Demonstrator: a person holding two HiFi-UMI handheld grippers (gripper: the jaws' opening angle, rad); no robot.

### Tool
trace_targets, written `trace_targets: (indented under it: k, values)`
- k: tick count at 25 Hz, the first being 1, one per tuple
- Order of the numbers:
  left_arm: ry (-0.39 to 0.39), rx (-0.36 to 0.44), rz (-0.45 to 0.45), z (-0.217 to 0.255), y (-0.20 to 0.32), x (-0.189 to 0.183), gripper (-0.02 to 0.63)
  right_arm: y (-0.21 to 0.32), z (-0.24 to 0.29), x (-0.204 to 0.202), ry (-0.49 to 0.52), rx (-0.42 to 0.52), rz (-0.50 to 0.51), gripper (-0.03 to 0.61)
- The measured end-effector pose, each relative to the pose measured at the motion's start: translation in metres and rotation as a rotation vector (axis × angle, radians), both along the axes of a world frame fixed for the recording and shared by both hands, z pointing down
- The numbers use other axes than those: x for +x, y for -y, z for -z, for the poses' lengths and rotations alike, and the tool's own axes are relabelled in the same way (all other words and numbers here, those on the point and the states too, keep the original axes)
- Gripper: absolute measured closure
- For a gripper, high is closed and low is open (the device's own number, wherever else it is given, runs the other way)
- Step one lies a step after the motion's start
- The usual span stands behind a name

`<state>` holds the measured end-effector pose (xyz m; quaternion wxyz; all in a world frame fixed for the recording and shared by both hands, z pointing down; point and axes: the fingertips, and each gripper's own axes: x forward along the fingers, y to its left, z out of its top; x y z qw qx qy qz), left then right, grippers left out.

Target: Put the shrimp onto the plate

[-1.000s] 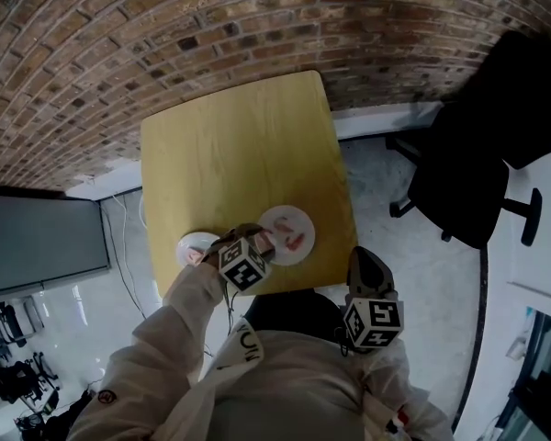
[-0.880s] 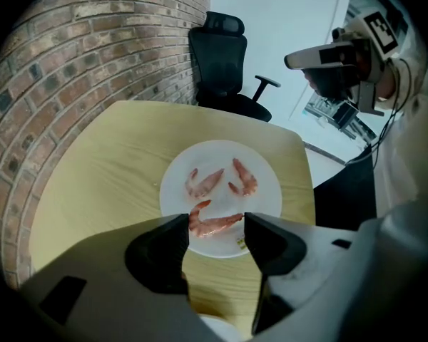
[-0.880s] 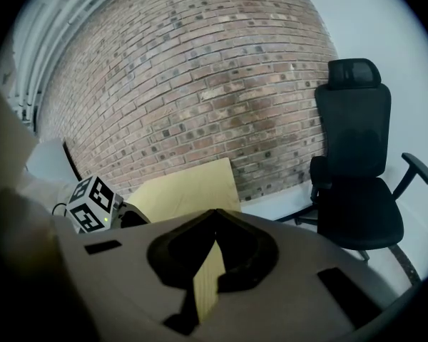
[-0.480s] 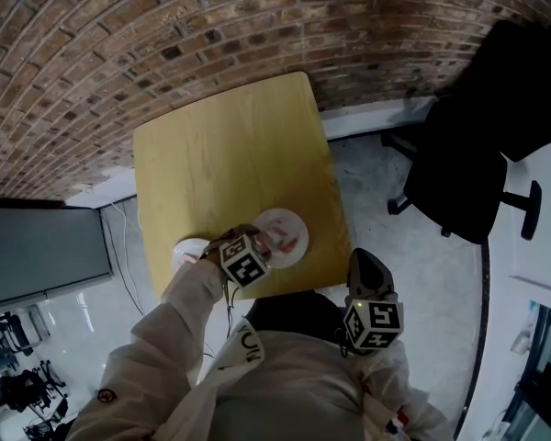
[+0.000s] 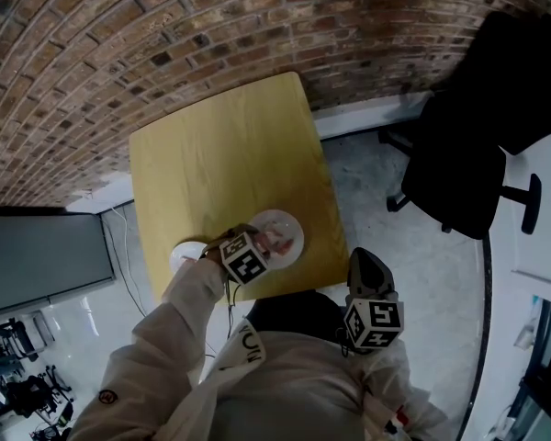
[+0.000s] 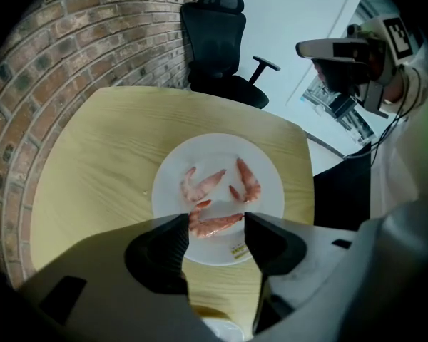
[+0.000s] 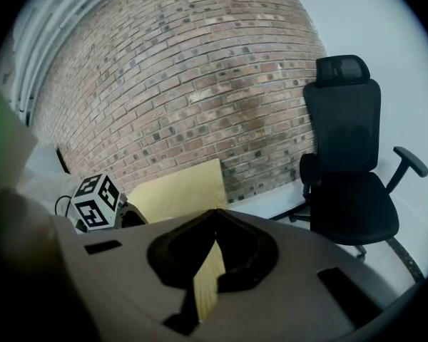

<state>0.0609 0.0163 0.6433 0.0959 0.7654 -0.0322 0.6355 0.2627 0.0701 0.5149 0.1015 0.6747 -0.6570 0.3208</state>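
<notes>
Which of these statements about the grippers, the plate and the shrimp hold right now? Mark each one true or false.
1. The right gripper is shut with nothing in it. True.
2. The plate is bare. False: several shrimp lie on it.
3. The left gripper is over the plate with its jaws apart. True: one shrimp lies on the plate between them.
4. The plate sits at the far edge of the wooden table, next to the bricks. False: it sits near the edge closest to the person.
5. The right gripper is working over the table. False: it is held back off the table's near edge, close to the person's body.
</notes>
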Motion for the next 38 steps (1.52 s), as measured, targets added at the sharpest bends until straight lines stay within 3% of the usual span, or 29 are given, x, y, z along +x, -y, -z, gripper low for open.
trace_targets:
  k: [26, 31, 38]
  values:
    - [-0.078, 0.033, 0.065, 0.012, 0.0, -0.003, 0.362, 0.005, 0.002, -0.018, -0.01, -0.001, 0.042, 0.555]
    - [-0.122, 0.102, 0.139, 0.024, 0.008, -0.015, 0.367, 0.015, 0.007, -0.035, -0.008, 0.008, 0.086, 0.555]
    - [-0.207, 0.202, 0.323, 0.042, 0.012, -0.056, 0.46, 0.029, 0.012, -0.088, -0.004, 0.024, 0.182, 0.555]
